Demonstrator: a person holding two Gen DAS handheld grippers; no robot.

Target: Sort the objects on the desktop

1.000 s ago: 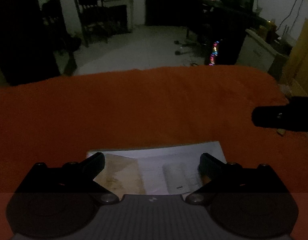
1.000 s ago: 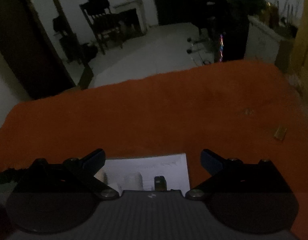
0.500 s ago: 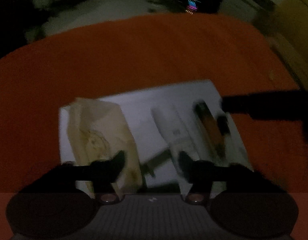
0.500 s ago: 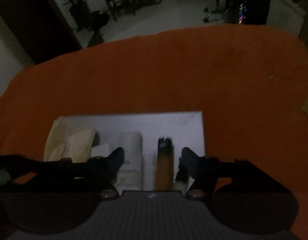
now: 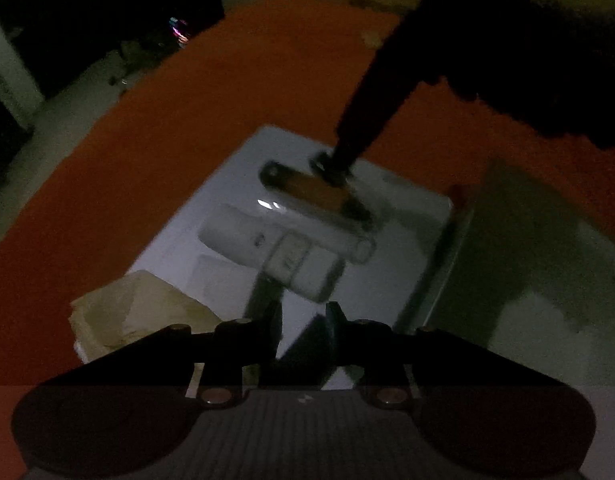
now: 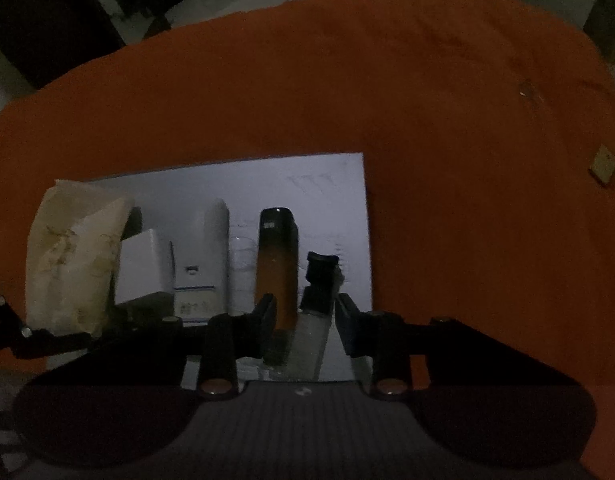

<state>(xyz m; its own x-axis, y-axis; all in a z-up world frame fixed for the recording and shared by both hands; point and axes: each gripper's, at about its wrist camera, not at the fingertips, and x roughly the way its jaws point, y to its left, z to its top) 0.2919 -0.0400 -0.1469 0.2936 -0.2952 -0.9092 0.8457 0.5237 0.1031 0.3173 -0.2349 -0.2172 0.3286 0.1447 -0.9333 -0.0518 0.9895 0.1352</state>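
Observation:
A white sheet [image 6: 331, 184] lies on the orange cloth [image 6: 347, 80]. On it, left to right in the right wrist view: a crumpled beige paper bag [image 6: 71, 256], a small white box [image 6: 141, 268], a white tube [image 6: 205, 252], a brown-and-black stick [image 6: 277, 264] and a clear item with a black cap [image 6: 319, 280]. My right gripper [image 6: 305, 312] is narrowly open around the clear item's lower end. My left gripper [image 5: 301, 320] is nearly shut and empty above the sheet [image 5: 235, 184], near the white tube [image 5: 263, 240] and bag [image 5: 135, 316].
A small tan tile [image 6: 603, 164] lies on the cloth at the right. A grey-green flat object [image 5: 519, 264] lies right of the sheet in the left wrist view. The right arm [image 5: 371, 112] crosses above the sheet. Dim room with furniture beyond the table edge.
Both grippers tilted down over the sheet and narrowed their jaws. The right gripper came down around the clear capped item; the left swung round to view the sheet from its side.

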